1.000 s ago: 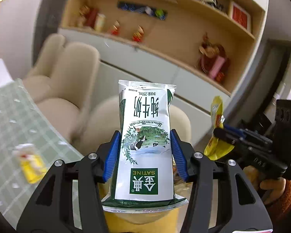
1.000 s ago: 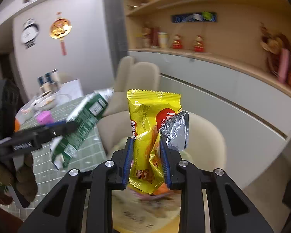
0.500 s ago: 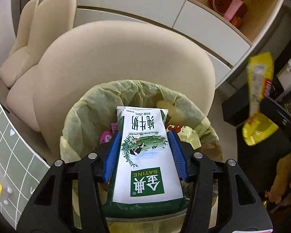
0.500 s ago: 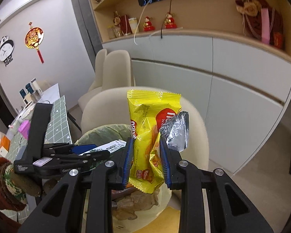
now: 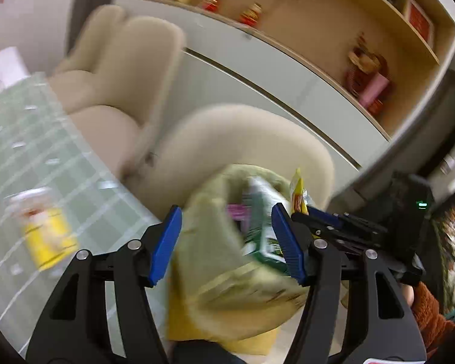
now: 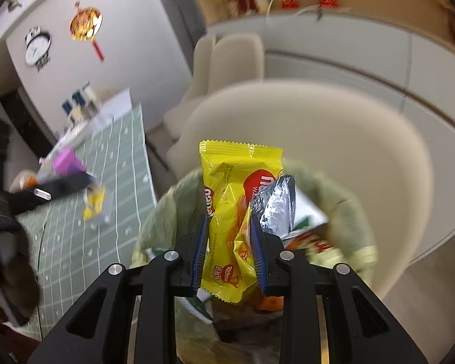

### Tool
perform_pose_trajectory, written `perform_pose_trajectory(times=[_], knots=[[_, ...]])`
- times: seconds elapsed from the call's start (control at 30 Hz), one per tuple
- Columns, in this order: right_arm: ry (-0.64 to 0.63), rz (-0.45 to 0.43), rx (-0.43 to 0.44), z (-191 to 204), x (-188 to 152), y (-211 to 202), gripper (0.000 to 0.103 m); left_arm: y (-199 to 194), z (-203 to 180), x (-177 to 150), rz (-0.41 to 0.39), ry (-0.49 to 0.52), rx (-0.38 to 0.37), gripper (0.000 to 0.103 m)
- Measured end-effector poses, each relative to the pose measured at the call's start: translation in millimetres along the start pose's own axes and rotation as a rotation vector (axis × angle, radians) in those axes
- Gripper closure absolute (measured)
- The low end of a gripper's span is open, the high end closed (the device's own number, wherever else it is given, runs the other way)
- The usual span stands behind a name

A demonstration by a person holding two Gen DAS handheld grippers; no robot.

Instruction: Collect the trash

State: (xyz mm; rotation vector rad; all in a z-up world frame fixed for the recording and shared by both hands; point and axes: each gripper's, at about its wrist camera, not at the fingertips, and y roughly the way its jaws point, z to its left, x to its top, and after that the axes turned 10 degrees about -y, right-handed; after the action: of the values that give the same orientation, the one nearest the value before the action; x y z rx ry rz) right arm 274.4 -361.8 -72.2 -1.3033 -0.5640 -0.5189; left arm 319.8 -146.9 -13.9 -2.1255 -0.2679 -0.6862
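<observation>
My left gripper (image 5: 226,212) hangs just above the bin lined with a pale green bag (image 5: 215,273). Its jaws are opening and nothing is pressed between the blue pads. The white and green milk pouch (image 5: 259,212) lies loose inside the bin, behind the right finger. My right gripper (image 6: 229,221) is shut on a yellow snack wrapper (image 6: 230,188) with a silver torn flap. It holds the wrapper upright over the bin's rim (image 6: 163,209). In the left wrist view the right gripper (image 5: 318,215) and the wrapper (image 5: 298,194) sit at the bin's right edge.
A table with a green checked cloth (image 5: 30,151) stands left of the bin, with a small yellow container (image 5: 45,227) and a purple object (image 6: 66,160) on it. Cream chairs (image 5: 257,139) stand behind the bin. White cabinets and wooden shelves line the wall.
The left jaws have spread and the milk pouch has dropped out of them into the bin. The right gripper has sunk toward the bin, still gripping the yellow wrapper.
</observation>
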Motion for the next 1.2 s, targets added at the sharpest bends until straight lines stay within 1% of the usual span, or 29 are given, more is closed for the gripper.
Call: perform_pose_trajectory(times=[0.03, 0.1, 0.17, 0.23, 0.3, 0.33, 0.37, 0.4, 0.43, 0.5, 0.53, 0.6, 0.7, 0.8, 0.87, 0.97, 1.03, 1.1, 1.2], knots=[[-0.004, 0.037, 0.013, 2, -3, 12, 0.076, -13, 8, -4, -0.025, -0.004, 0.026, 0.045], [-0.019, 0.082, 0.013, 7, -9, 28, 0.076, -39, 24, -13, -0.081, -0.013, 0.088, 0.045], [-0.034, 0.132, -0.019, 9, -16, 42, 0.076, -63, 40, -27, -0.12, -0.033, 0.141, 0.045], [-0.021, 0.14, -0.029, 8, -20, 44, 0.076, -84, 57, -43, -0.138, -0.054, 0.191, 0.044], [-0.015, 0.121, -0.046, 10, -20, 37, 0.074, -103, 72, -59, -0.145, -0.061, 0.239, 0.041], [-0.012, 0.113, -0.051, 11, -21, 33, 0.065, -110, 77, -64, -0.146, -0.063, 0.253, 0.04], [-0.005, 0.103, -0.056, 14, -22, 29, 0.06, -118, 81, -68, -0.147, -0.066, 0.268, 0.04], [0.001, 0.084, -0.059, 18, -22, 22, 0.05, -127, 87, -73, -0.151, -0.072, 0.282, 0.039], [0.003, 0.058, -0.062, 21, -20, 14, 0.046, -138, 91, -78, -0.162, -0.078, 0.297, 0.038], [-0.006, 0.026, -0.075, 28, -19, -1, 0.04, -158, 95, -89, -0.192, -0.085, 0.321, 0.031], [-0.017, 0.002, -0.091, 37, -19, -12, 0.038, -166, 98, -95, -0.207, -0.09, 0.331, 0.029], [-0.041, -0.035, -0.105, 50, -18, -30, 0.038, -178, 98, -102, -0.238, -0.107, 0.345, 0.019], [-0.082, -0.103, -0.104, 77, -19, -61, 0.037, -187, 89, -111, -0.264, -0.114, 0.355, 0.012], [-0.099, -0.146, -0.084, 104, -26, -85, 0.037, -189, 76, -118, -0.265, -0.085, 0.363, 0.012], [-0.099, -0.172, -0.05, 122, -33, -99, 0.037, -192, 67, -123, -0.266, -0.06, 0.37, 0.012], [-0.111, -0.204, -0.01, 150, -44, -116, 0.037, -201, 52, -131, -0.288, -0.008, 0.404, 0.012], [-0.12, -0.225, 0.003, 168, -52, -125, 0.037, -208, 47, -134, -0.305, 0.006, 0.405, 0.012], [-0.135, -0.236, -0.014, 181, -60, -129, 0.037, -215, 45, -136, -0.309, -0.015, 0.408, 0.012], [-0.18, -0.255, -0.067, 202, -73, -137, 0.037, -220, 41, -141, -0.315, -0.034, 0.466, 0.012]])
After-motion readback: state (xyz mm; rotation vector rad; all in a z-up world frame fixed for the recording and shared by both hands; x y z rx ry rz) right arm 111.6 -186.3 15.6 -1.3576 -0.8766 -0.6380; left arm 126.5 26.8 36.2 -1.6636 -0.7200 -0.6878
